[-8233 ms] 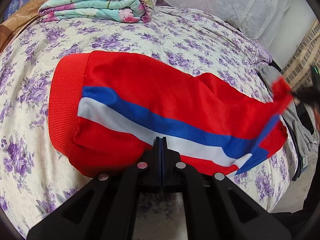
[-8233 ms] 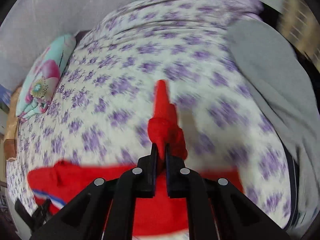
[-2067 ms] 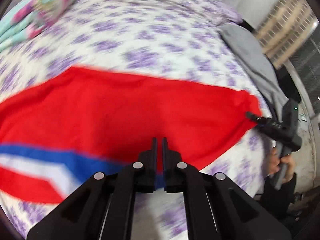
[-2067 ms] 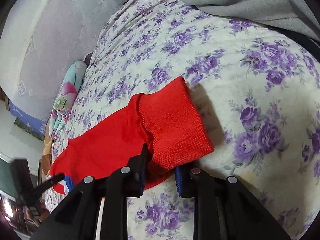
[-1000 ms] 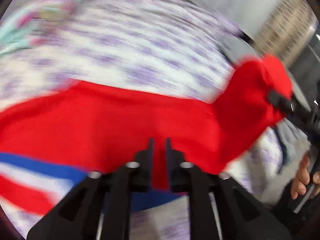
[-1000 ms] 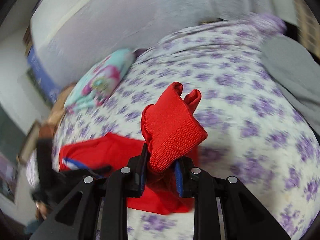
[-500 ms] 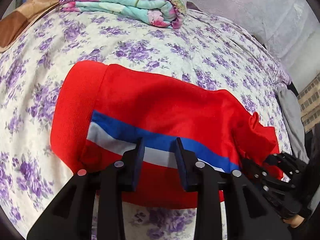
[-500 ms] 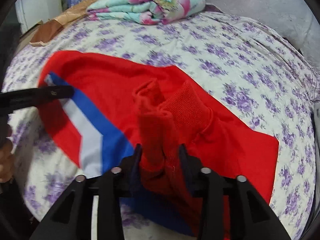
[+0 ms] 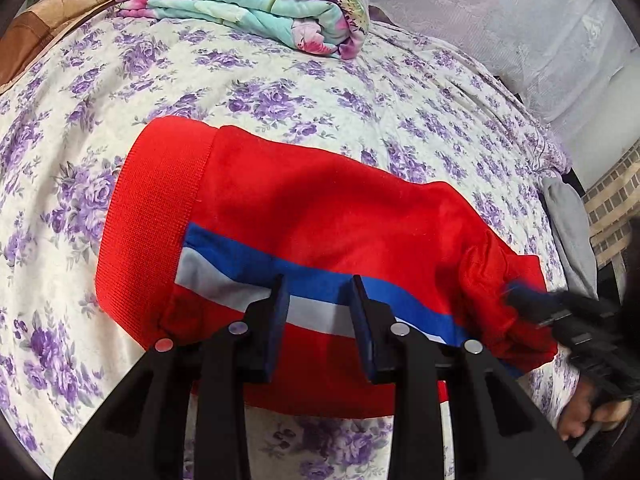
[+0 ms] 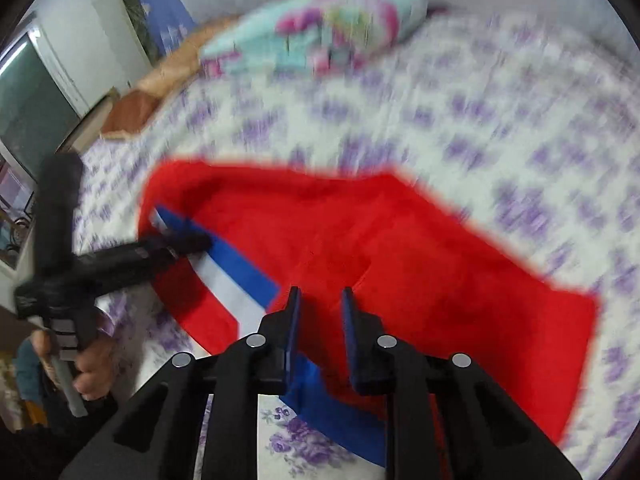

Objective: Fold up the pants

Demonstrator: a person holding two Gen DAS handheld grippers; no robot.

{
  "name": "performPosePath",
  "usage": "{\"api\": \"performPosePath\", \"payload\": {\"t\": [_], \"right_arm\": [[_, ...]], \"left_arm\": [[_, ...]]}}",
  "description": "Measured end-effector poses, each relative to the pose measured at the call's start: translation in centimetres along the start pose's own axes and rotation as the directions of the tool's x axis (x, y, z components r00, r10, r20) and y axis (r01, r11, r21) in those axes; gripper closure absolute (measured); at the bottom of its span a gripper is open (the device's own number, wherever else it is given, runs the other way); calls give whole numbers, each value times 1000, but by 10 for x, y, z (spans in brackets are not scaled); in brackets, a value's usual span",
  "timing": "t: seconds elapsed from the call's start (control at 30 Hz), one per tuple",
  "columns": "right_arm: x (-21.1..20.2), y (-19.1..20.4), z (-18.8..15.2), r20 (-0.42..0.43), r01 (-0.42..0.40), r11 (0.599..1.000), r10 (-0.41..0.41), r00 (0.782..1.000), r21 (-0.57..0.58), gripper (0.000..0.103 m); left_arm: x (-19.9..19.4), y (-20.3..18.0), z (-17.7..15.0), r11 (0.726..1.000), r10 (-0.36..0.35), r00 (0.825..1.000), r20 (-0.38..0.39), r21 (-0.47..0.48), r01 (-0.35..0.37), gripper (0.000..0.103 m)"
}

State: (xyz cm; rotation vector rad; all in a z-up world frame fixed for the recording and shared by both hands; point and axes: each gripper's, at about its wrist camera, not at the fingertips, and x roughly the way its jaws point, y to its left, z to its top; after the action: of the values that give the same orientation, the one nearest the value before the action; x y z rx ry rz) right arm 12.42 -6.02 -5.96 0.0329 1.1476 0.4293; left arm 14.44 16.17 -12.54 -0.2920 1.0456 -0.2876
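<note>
Pants lie folded on the floral bedspread, left gripper and right gripper both spread above them, folded quilt at twelve o'clock.

Left black two-finger gripper held wide open, nothing inside. Right black two-finger gripper open too, empty.

Even light; blurred right view

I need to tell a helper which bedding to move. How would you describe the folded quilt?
On the purple-flowered bedspread, look beyond the red pants. The folded turquoise quilt with pink flowers lies there, alone in that colouring.
</note>
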Motion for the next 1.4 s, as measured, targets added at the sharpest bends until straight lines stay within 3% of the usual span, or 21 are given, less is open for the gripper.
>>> {"api": "performPosePath", "payload": {"t": [0.03, 0.1, 0.17, 0.33, 0.37, 0.4, 0.47, 0.57, 0.8, 0.93, 1.07, 1.17, 1.23, 1.3, 1.37, 1.4], "right_arm": [[17, -2, -4, -40, 6, 1000, -6, 999, 4, 88], [26, -1, -9, -11, 9, 1000, -9, 1000, 10, 96], [23, 5, -9, -12, 28, 1000, -28, 1000, 1, 95], [-24, 12, -15, 70, -55, 998, 54, 996, 13, 90], [-37, 14, -21, 95, -71, 997, 70, 993, 6, 90], [-44, 13, -27, 111, -79, 997, 78, 991, 6, 89], [-66, 7, -45, 159, -96, 995, 90, 983, 32, 63], [-82, -10, -70, 184, -109, 990, 91, 979, 86, 55], [-95, -35, -113, 193, -140, 978, 109, 975, 154, 55], [-106, -43, -124, 223, -138, 974, 96, 970, 180, 55], [-111, -52, -134, 236, -129, 969, 78, 969, 211, 55], [-111, -56, -142, 227, -124, 966, 71, 971, 228, 55], [-111, -57, -145, 222, -116, 965, 62, 973, 236, 55], [-110, -58, -147, 215, -104, 965, 51, 975, 242, 55], [-107, -57, -145, 208, -98, 966, 48, 977, 239, 55], [-104, -55, -141, 201, -96, 969, 49, 978, 229, 55]], "left_arm": [[0, 0, 0, 1000, -3, 1000, -1, -3, 3, 74], [0, 1, 0, 1000, -6, 1000, -3, -8, 6, 74], [-1, 1, 1, 1000, -6, 1000, -3, -13, 5, 75], [-37, 7, -2, 998, -52, 998, 32, -39, 53, 73], [-50, 10, -5, 998, -50, 997, 57, -44, 53, 66], [-63, 13, -8, 997, -45, 996, 82, -54, 49, 49], [-92, 28, -18, 994, -20, 988, 156, -103, 36, 31], [-105, 53, -34, 979, -9, 986, 169, -198, 43, 27], [-66, 84, -59, 908, -137, 985, 102, -384, 166, 27], [-47, 61, -48, 935, -99, 993, 70, -334, 117, 27], [-27, 49, -29, 946, -94, 994, 48, -308, 105, 27], [-8, 44, -7, 953, -81, 996, 27, -292, 86, 17], [-4, 41, 2, 957, -59, 998, 38, -282, 67, 20], [-4, 38, 4, 965, 7, 999, 49, -263, 6, 73], [-11, 36, 1, 967, -37, 995, 89, -249, 58, 84], [-15, 32, 0, 972, -13, 994, 109, -232, 38, 85]]}}
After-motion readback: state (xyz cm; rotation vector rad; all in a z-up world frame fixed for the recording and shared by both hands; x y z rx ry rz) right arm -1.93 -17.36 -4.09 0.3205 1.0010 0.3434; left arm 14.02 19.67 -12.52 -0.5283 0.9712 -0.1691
